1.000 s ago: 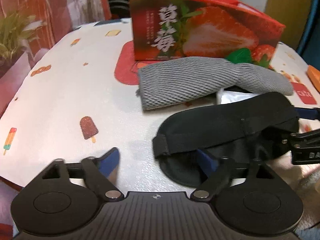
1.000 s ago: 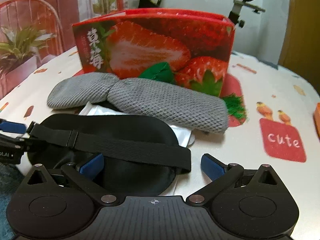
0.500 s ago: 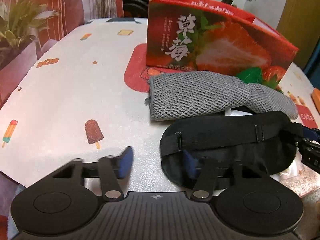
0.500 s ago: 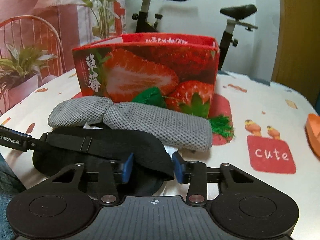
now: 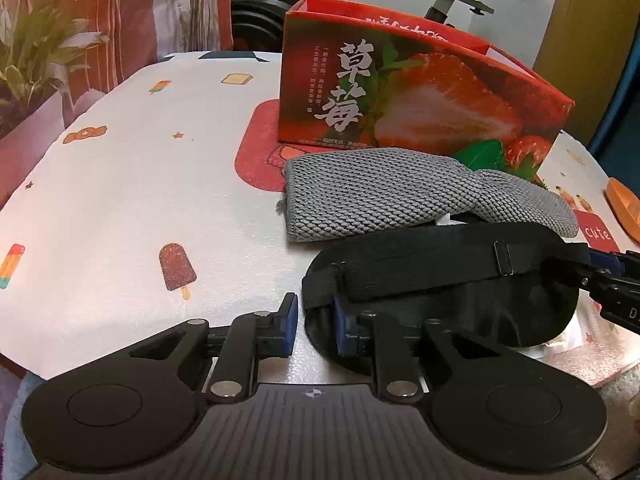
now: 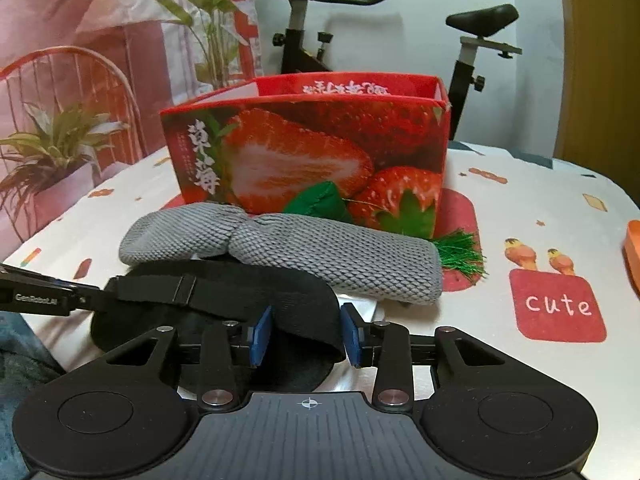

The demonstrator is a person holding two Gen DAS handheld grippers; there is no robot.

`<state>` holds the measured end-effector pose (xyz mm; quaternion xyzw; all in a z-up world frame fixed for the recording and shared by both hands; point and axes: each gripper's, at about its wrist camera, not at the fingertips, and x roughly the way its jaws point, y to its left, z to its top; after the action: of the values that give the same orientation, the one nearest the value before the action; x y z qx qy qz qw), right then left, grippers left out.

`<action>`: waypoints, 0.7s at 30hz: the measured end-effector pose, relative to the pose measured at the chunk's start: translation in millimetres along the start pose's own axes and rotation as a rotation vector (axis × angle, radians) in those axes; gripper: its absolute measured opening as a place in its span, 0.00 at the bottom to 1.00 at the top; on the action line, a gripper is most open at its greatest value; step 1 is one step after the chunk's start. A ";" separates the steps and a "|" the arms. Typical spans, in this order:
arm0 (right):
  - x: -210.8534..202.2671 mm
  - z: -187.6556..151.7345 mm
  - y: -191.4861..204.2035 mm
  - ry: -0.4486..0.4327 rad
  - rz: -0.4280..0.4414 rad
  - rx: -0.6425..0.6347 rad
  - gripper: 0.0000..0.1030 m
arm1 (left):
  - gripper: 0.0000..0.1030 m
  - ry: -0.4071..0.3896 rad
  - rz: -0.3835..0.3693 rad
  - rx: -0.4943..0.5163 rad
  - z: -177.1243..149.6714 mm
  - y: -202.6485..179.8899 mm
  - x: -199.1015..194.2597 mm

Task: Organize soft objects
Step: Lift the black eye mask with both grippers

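A black sleep mask with an elastic strap lies on the table in front of a grey knit cloth and a red strawberry box. My left gripper is closed on the mask's left end. My right gripper is closed on the mask's right end. The grey cloth lies behind the mask against the box. A green tassel pokes out by the cloth.
The table has a white cloth printed with ice lollies and a red "cute" patch. An orange object sits at the right edge. An exercise bike and potted plants stand behind.
Both grippers have closed from wide open onto the two ends of the black mask. Both have risen a little, and the mask is stretched between them.
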<state>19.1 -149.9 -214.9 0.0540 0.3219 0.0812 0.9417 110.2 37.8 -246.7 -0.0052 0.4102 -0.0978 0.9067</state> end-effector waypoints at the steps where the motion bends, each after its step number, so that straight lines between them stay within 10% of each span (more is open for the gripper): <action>1: -1.7 0.3 0.3 -0.007 0.007 0.001 0.30 | 0.20 -0.001 -0.003 -0.001 -0.6 0.2 -0.5; 5: -1.2 0.7 -1.9 -0.009 0.015 0.018 0.25 | 0.37 -0.028 -0.054 -0.005 -0.9 -1.7 -6.9; 21: 6.5 -5.6 -14.6 0.027 0.045 0.126 0.29 | 0.39 -0.024 -0.024 0.058 -5.2 -9.6 1.1</action>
<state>22.4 -162.7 -225.5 0.1192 0.3377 0.0825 0.9300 105.3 28.5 -250.1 0.0150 0.3959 -0.1206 0.9102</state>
